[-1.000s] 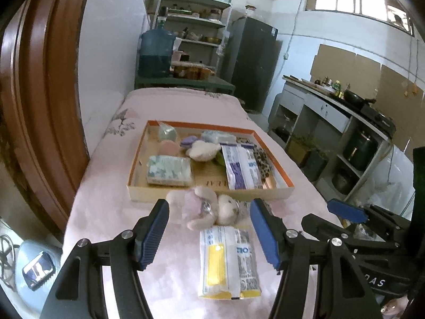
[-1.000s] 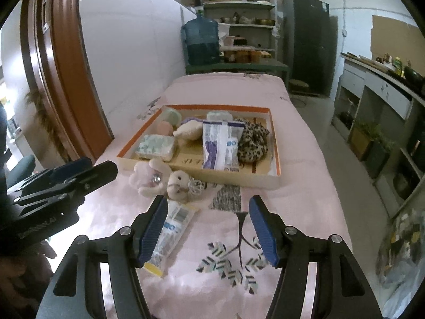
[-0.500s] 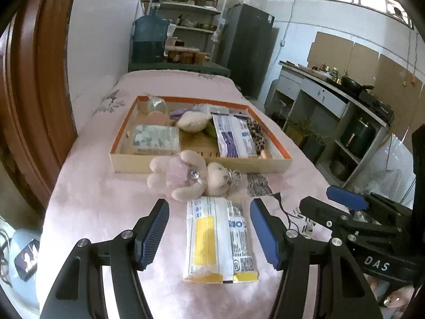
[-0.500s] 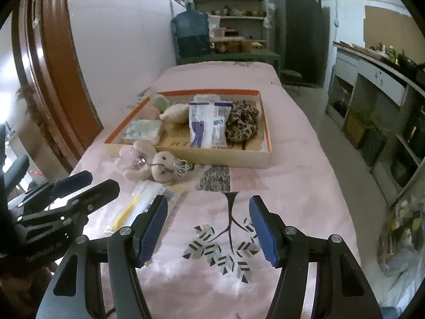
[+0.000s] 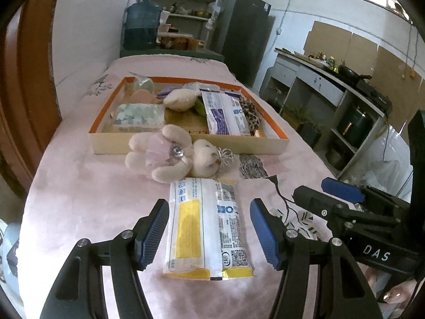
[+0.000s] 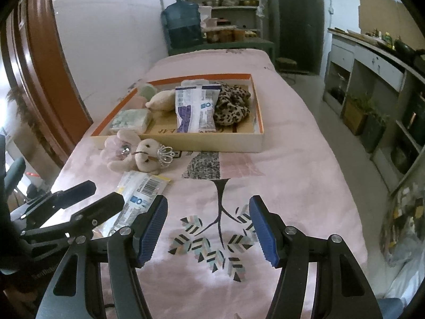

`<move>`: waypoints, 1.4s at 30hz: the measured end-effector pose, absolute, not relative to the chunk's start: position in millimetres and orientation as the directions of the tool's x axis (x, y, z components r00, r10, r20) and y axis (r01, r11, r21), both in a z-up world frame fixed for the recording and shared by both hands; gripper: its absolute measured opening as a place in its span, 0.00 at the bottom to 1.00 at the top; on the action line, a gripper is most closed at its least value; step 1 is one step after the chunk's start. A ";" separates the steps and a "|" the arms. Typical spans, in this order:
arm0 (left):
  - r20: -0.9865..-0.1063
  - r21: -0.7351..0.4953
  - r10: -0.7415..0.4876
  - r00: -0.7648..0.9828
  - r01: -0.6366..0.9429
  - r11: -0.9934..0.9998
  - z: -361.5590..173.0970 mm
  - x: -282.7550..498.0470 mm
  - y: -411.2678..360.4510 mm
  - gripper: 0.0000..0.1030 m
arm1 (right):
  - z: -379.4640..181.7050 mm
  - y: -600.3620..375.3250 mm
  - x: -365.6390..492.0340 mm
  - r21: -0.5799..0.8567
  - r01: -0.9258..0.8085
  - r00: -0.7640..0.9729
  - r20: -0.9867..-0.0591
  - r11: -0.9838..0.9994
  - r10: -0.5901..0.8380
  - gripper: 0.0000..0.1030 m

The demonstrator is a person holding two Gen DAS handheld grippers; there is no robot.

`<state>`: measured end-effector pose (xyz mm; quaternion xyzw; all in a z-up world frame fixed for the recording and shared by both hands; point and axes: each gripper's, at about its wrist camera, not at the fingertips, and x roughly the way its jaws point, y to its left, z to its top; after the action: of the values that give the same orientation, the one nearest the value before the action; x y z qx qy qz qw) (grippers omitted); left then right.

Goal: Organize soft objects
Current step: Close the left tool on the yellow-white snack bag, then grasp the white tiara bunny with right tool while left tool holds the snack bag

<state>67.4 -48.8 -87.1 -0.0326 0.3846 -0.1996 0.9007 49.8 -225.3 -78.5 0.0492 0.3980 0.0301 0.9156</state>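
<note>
Left tool [image 5: 209, 232] released, jaws astride the packet [image 5: 205, 226] lying near of the plush [image 5: 172, 156] and box [image 5: 186, 143] on the desk [image 5: 79, 199], right tool [image 6: 207, 230] released over bare cloth; approach step, next: lower, clench packet, carry to box.

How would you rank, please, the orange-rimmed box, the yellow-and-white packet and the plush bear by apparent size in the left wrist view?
1. orange-rimmed box
2. yellow-and-white packet, though nearness to the camera enlarges it
3. plush bear, arguably close to the packet
</note>
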 end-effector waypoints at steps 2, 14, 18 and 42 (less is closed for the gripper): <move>-0.685 -0.209 -0.383 0.620 0.337 0.918 -89.8 68.7 -51.0 0.61 | -79.6 -226.7 50.4 0.117 -0.012 0.681 -0.726 0.993 0.094 0.64; -0.724 -0.197 -0.374 0.579 0.346 0.917 -109.9 76.1 -61.3 0.61 | -87.6 -236.1 53.7 0.136 0.013 0.673 -0.734 0.991 0.092 0.64; -0.734 -0.181 -0.358 0.577 0.341 0.922 -113.1 79.4 -62.9 0.62 | -90.7 -238.3 55.2 0.148 0.018 0.669 -0.737 0.989 0.098 0.64; -0.761 -0.174 -0.339 0.553 0.330 0.928 -118.7 88.1 -61.7 0.50 | -99.3 -234.0 68.4 0.194 -0.032 0.652 -0.740 0.981 0.167 0.64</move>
<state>88.1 -61.7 -118.7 -0.0056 0.4328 -0.1897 0.8813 68.4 -234.0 -99.3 0.0818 0.4138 0.0551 0.9050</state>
